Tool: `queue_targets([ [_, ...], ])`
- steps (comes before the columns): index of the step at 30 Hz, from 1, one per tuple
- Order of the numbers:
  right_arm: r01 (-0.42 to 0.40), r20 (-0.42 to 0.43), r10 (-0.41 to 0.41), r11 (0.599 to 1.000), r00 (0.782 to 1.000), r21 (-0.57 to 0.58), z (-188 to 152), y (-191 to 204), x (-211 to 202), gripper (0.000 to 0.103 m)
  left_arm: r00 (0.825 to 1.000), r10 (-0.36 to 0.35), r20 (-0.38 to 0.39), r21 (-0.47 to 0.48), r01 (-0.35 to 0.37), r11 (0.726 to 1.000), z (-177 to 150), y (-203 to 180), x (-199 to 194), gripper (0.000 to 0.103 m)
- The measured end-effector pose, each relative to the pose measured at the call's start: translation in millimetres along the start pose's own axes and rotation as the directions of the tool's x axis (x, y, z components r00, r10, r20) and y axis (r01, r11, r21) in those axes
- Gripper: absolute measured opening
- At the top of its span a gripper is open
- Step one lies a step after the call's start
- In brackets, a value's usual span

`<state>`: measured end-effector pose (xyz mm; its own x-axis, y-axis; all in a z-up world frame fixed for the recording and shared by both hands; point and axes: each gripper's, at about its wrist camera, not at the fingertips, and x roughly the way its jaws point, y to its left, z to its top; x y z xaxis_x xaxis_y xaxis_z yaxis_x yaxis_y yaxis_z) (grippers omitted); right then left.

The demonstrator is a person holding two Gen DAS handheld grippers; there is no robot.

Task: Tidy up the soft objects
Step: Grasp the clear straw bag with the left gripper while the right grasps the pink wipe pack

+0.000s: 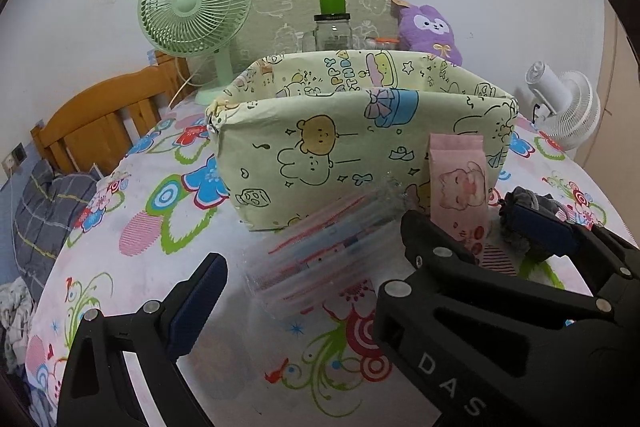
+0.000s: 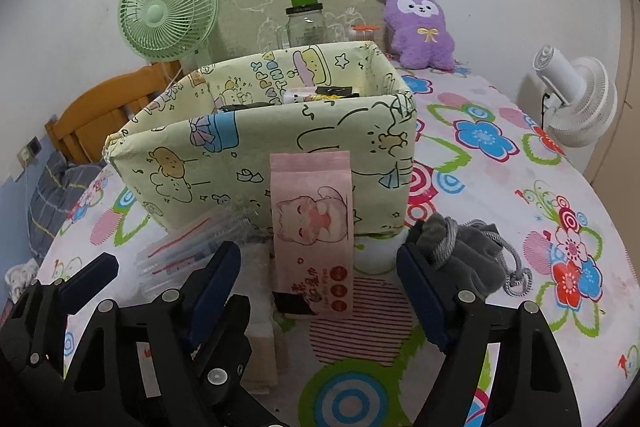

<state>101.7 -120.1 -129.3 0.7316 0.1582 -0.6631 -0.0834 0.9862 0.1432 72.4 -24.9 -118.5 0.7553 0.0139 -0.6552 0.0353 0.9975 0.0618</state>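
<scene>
A pale green cartoon-print fabric box (image 1: 320, 155) (image 2: 224, 163) stands on the flowered table. A pink wipes pack (image 2: 312, 231) (image 1: 460, 195) leans upright against its front. A clear packet stack (image 1: 320, 259) (image 2: 180, 251) lies left of the pack. A grey drawstring pouch (image 2: 464, 251) (image 1: 524, 215) lies to the right. My left gripper (image 1: 312, 267) is open around the clear packets. My right gripper (image 2: 320, 267) is open with the pink pack between its fingers. Small items lie inside the box (image 2: 316, 93).
A green fan (image 1: 196, 3), a glass jar with a green lid (image 1: 332, 23) and a purple plush (image 2: 420, 27) stand behind the box. A white fan (image 2: 576, 99) is at the right edge. A wooden bed frame (image 1: 100, 119) is left.
</scene>
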Motion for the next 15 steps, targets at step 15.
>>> queue_targets([
  [15, 0.023, -0.015, -0.023, 1.000, 1.000, -0.003, 7.5, 5.2, 6.7, 0.043, 1.000, 0.011, -0.016, 0.087, -0.010, 0.996, 10.3, 4.5, 12.9, 0.099],
])
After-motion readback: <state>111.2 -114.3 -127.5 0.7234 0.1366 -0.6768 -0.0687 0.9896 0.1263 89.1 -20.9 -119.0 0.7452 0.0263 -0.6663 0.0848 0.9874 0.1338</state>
